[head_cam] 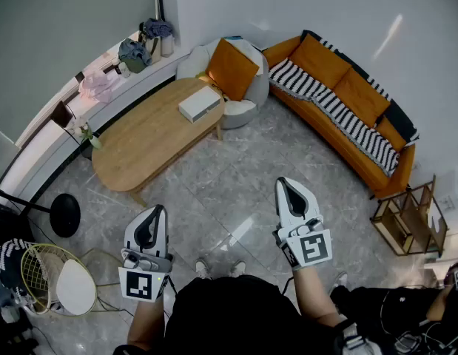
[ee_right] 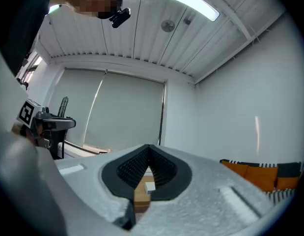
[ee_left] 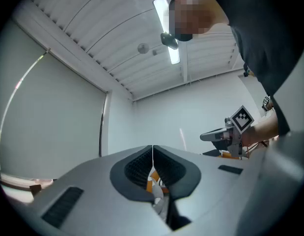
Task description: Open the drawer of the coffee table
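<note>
I stand on the grey tiled floor (head_cam: 236,176) with both tools held out level in front of me, neither touching anything. My left tool (head_cam: 157,211) is closed: in the left gripper view its two dark ribbed pads meet at the tip with nothing caught between them. My right tool (head_cam: 285,183) is closed the same way, its pads together and empty. The oval wooden counter (head_cam: 140,150) lies at about 11 o'clock, well apart from both tools, and I cannot make out its drawer from here. A flat white box (head_cam: 199,103) rests on the counter's far end. Just beyond that end, near 12 o'clock, sits a pale round armchair (head_cam: 247,98) with an orange cushion (head_cam: 230,69) leaning in it. An orange sofa (head_cam: 347,87) runs along the wall from 1 towards 2 o'clock, with a black-and-white striped throw (head_cam: 321,102) spread over its seat. A small wooden rack (head_cam: 406,217) stands at 3 o'clock. Along the window ledge (head_cam: 58,113) at 10 to 11 o'clock sit a grey-green bag (head_cam: 134,54) and a pink bundle (head_cam: 95,86). A yellow wire chair (head_cam: 40,272) with a white seat stands at 9 o'clock, beside my left tool.
</note>
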The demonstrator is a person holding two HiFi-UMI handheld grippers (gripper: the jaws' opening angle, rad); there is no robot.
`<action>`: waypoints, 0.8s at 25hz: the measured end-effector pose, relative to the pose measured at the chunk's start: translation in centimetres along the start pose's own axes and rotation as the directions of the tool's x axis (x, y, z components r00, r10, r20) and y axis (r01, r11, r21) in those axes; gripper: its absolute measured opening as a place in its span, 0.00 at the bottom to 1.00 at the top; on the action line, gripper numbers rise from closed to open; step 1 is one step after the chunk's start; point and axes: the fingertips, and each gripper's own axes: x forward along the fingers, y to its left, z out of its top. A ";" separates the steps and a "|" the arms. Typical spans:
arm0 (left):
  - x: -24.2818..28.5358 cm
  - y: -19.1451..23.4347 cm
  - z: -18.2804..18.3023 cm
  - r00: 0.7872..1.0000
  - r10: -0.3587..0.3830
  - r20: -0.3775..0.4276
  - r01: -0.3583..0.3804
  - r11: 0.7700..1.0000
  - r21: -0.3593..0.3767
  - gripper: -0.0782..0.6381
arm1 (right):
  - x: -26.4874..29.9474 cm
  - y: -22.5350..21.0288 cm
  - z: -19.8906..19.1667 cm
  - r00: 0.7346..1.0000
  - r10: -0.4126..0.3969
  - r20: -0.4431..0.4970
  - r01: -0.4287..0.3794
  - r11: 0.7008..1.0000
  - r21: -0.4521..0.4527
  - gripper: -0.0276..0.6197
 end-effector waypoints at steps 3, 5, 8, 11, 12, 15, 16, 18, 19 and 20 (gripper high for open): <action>-0.2 -0.1 -0.2 1.000 0.001 -0.015 -0.001 1.000 0.001 0.12 | 0.1 0.1 -0.2 1.000 0.007 -0.004 -0.007 1.000 -0.001 0.05; -0.1 -0.1 -0.4 1.000 0.001 -0.022 -0.001 1.000 0.001 0.12 | 0.2 0.1 -0.2 1.000 0.011 -0.003 -0.011 1.000 0.003 0.05; 0.1 -0.2 -0.2 1.000 0.006 -0.017 -0.006 1.000 -0.005 0.12 | -0.3 -0.5 0.0 1.000 0.024 0.019 -0.025 0.999 0.037 0.05; 0.4 -1.1 -0.1 1.000 0.002 -0.004 -0.002 1.000 0.009 0.12 | -1.5 -1.8 0.4 0.998 0.027 0.048 -0.030 0.997 0.067 0.05; 0.6 -1.6 -0.1 1.000 0.000 -0.002 0.000 1.000 0.016 0.12 | -1.9 -2.3 0.4 0.998 0.028 0.049 -0.031 0.997 0.069 0.05; 1.2 -3.5 -0.3 1.000 0.011 -0.016 -0.011 1.000 0.005 0.12 | -3.2 -4.1 -0.9 0.999 0.027 0.021 -0.029 0.997 0.072 0.05; 1.3 -4.0 -0.3 1.000 0.015 -0.012 -0.015 1.000 0.020 0.12 | -3.7 -4.7 -1.7 1.000 0.022 -0.001 -0.022 0.997 0.070 0.05; 1.3 -4.9 -0.5 1.000 0.024 -0.006 -0.024 0.998 0.054 0.12 | -4.8 -5.5 -3.1 0.999 0.021 -0.029 -0.019 0.997 0.071 0.05; 1.2 -5.4 -0.8 0.999 0.031 -0.011 -0.031 0.998 0.047 0.12 | -5.2 -5.8 -3.7 0.999 0.024 -0.033 -0.022 0.997 0.074 0.05; 1.1 -5.8 -1.3 0.999 0.039 -0.020 -0.039 0.999 0.027 0.12 | -5.4 -6.1 -4.2 0.999 0.027 -0.035 -0.024 0.996 0.080 0.05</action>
